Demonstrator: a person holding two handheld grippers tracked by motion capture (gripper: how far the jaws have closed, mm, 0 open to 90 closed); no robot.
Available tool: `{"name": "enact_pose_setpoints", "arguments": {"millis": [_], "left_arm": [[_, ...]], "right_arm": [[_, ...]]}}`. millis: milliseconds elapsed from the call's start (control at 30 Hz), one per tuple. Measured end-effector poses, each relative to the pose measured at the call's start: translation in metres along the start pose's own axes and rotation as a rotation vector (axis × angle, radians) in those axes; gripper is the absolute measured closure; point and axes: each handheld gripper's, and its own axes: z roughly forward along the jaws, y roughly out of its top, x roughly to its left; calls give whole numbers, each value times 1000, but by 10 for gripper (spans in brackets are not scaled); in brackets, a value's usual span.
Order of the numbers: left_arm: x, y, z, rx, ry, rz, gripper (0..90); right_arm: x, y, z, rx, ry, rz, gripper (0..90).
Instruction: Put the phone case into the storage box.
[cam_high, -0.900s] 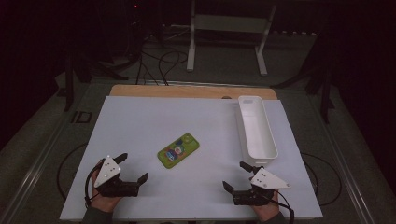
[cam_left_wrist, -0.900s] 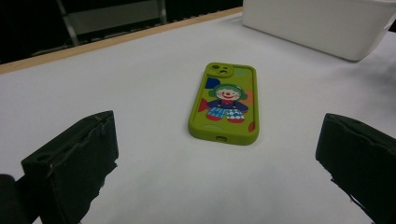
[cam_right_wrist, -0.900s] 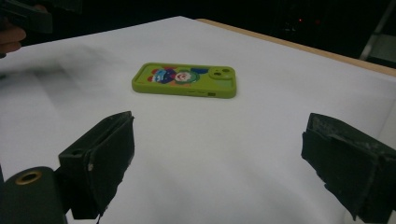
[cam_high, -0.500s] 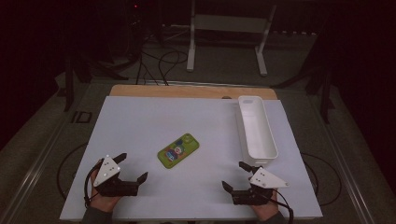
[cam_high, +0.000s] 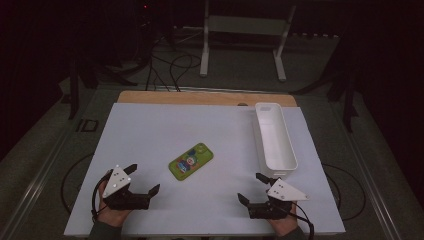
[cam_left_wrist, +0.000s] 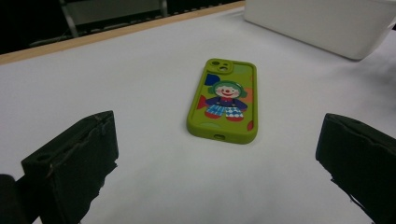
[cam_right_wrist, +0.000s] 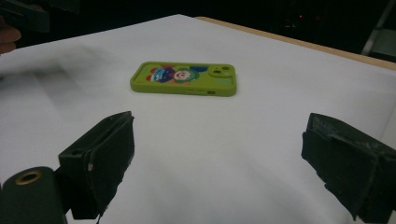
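A green phone case with a cartoon clown printed on it lies flat in the middle of the white sheet; it also lies ahead of the jaws as the phone case in the left gripper view and the phone case in the right gripper view. My left gripper rests near the front left edge, open, with nothing between its jaws. At the front right my right gripper stands open and empty too. Both point toward the case and are well apart from it.
A long white tray stands along the right side of the sheet, seen also as the tray at the upper right of the left gripper view. A wooden table edge runs along the back. Stand legs and cables lie on the dark floor beyond.
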Motion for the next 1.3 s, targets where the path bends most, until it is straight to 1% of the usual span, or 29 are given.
{"name": "enact_pose_setpoints", "arguments": {"millis": [100, 167, 333, 400, 567, 833, 967, 1067, 1300], "left_arm": [[-1, 2, 1, 5, -6, 1, 0], [0, 5, 2, 17, -11, -6, 0], [1, 10, 2, 22, -18, -7, 0], [2, 12, 2, 28, -19, -5, 0], [5, 14, 3, 40, -25, -22, 0], [9, 19, 6, 60, -30, -27, 0], [10, 21, 8, 68, -31, -26, 0], [11, 22, 9, 62, -28, -26, 0], [12, 26, 14, 75, -26, -11, 0]], "right_arm": [[0, 0, 0, -3, -1, 4, 91], [0, 0, 0, -2, -4, 8, 91], [0, 0, 1, 0, -1, 12, 91], [0, 0, 1, 0, 0, 12, 91], [0, 0, 1, 1, -1, 13, 91], [1, 0, 2, 2, -3, 13, 91], [1, -1, 2, 3, -2, 10, 91], [1, -1, 2, 5, -2, 8, 91], [1, -1, 3, 6, -1, 9, 92]]}}
